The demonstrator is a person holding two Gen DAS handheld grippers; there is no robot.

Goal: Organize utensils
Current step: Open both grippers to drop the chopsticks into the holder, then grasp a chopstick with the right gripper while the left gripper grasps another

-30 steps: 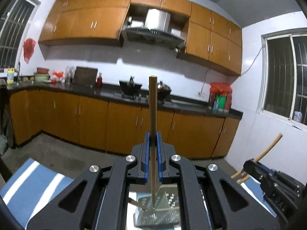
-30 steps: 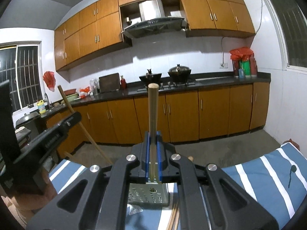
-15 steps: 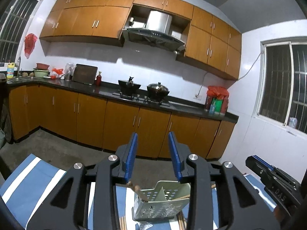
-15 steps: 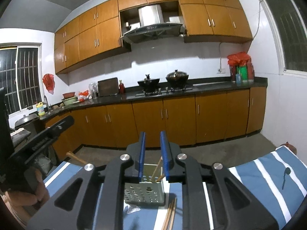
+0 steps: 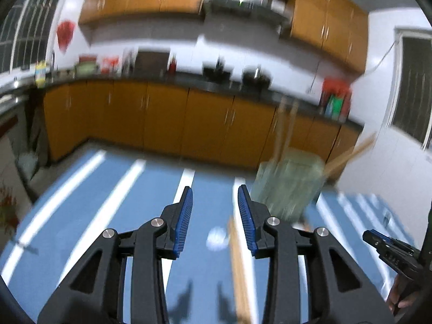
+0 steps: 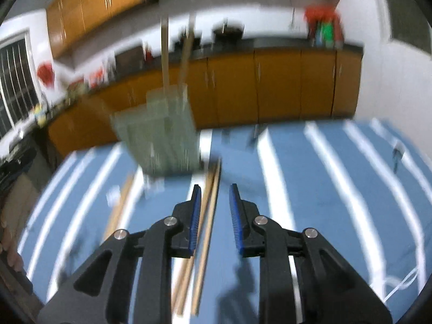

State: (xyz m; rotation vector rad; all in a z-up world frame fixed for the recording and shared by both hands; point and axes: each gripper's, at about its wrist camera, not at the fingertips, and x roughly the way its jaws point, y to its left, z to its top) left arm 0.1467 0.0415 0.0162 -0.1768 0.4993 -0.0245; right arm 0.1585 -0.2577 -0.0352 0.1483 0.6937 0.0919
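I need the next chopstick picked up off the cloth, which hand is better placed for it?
Probably the right gripper: loose chopsticks lie between its opening jaws; the left gripper has one chopstick beside its right jaw.

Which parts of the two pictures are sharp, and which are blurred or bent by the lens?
Left wrist view: the left tool is sharp; the green holder and the cabinets are motion-smeared. Right wrist view: the right tool is sharp, the chopsticks streaked, the striped cloth curved by the fisheye.
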